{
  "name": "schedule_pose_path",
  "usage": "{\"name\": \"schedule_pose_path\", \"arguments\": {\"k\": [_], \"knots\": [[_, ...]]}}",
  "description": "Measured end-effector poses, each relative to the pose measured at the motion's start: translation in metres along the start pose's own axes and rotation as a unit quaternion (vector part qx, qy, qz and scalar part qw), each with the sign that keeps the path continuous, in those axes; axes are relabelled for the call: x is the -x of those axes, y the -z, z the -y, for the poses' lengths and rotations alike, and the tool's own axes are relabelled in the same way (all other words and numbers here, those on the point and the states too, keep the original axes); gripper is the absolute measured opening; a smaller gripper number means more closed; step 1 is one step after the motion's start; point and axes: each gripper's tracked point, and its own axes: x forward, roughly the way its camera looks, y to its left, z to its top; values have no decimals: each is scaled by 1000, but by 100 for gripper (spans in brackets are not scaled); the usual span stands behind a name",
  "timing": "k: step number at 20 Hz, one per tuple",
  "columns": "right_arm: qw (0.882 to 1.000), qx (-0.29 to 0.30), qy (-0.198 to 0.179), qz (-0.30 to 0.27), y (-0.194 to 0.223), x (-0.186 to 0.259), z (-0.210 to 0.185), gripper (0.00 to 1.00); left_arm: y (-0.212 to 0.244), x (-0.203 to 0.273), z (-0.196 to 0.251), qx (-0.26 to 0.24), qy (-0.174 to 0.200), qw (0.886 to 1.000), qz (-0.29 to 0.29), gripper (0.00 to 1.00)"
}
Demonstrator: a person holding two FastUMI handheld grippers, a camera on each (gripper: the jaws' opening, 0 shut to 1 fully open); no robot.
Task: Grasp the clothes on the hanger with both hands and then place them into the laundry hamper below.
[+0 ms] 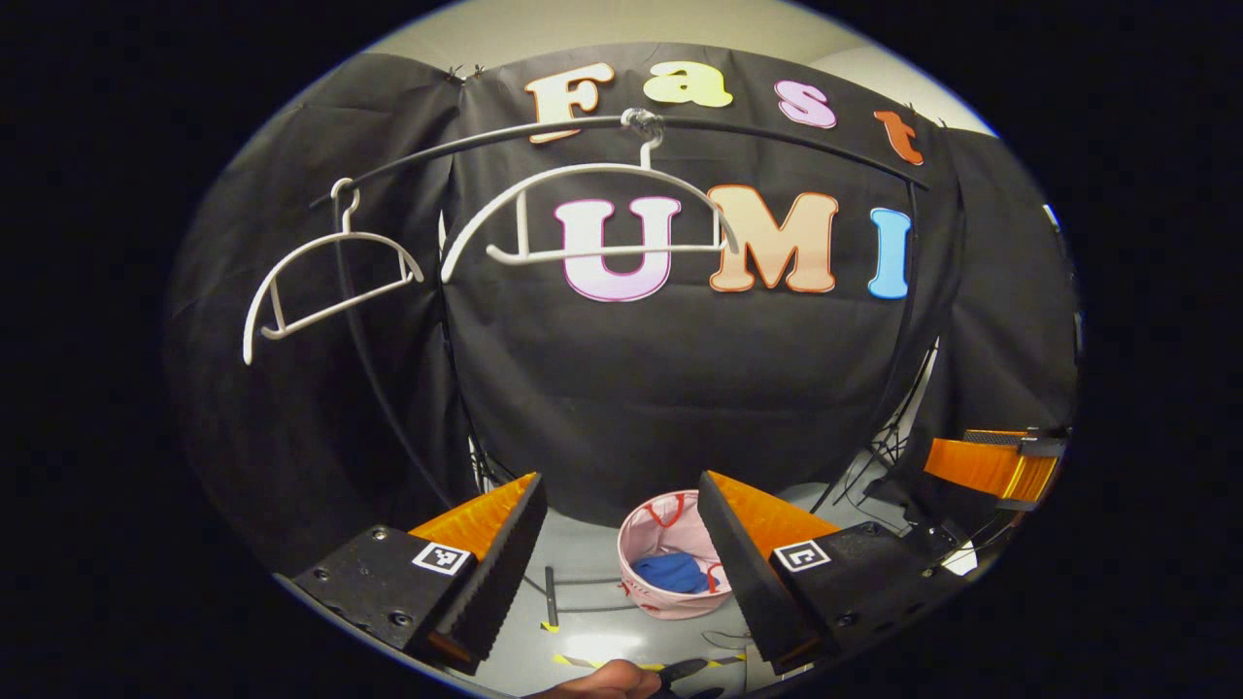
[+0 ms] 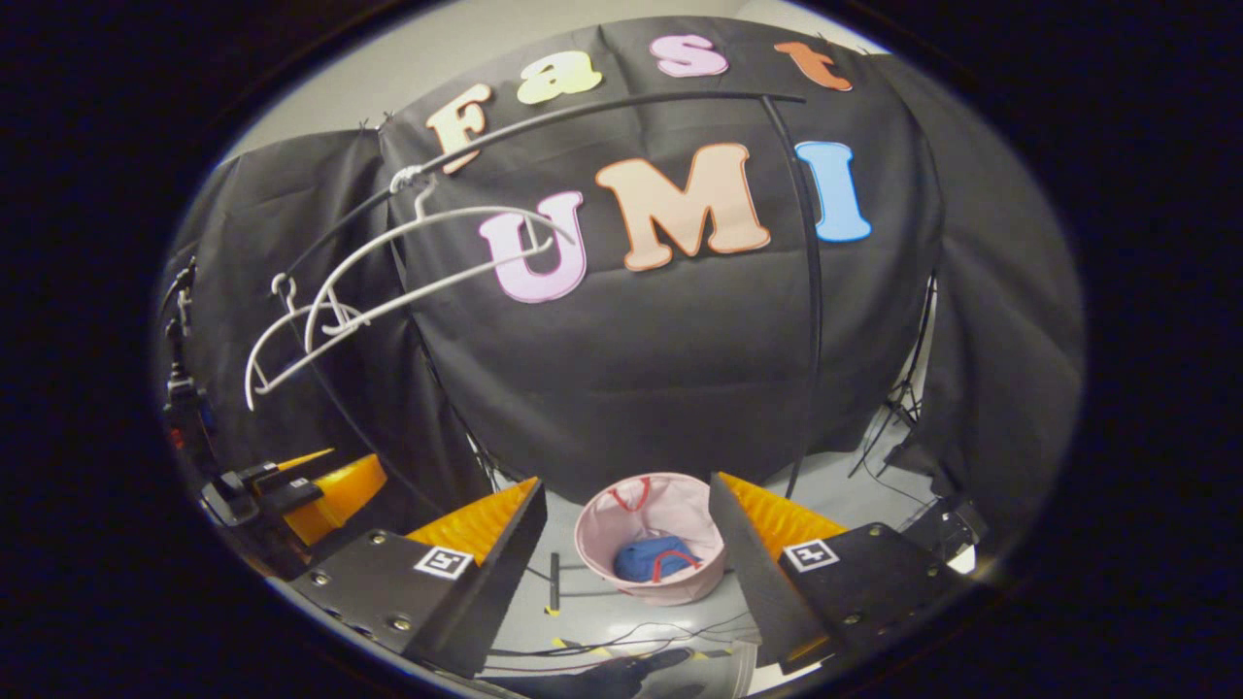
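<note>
Below the rail [image 1: 621, 124], left gripper view: we see the left gripper [image 1: 621, 568] spread wide, nothing between its fingers. Blue clothes [image 1: 672, 573] lie inside the pink hamper [image 1: 643, 524] on the floor, beneath two bare white hangers [image 1: 583, 218].

Right gripper view: right gripper [image 2: 626, 558] likewise released; clothes [image 2: 641, 561] in hamper [image 2: 607, 529], left gripper [image 2: 320, 490] left of it.

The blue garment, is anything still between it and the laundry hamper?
Nothing visible: the blue garment already lies inside the pink laundry hamper on the floor. Both white hangers on the rail hang bare, and both grippers are open above the hamper.
</note>
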Motion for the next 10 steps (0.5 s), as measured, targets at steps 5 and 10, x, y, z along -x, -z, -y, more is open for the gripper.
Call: {"name": "schedule_pose_path", "arguments": {"k": [5,10], "knots": [[1000,6,-3,14,-21,3,-6,100,-36,13,-10,-8,-19,999,34,98],[998,21,10,65,-62,18,-4,95,-80,34,-15,-3,-25,996,90,98]]}}
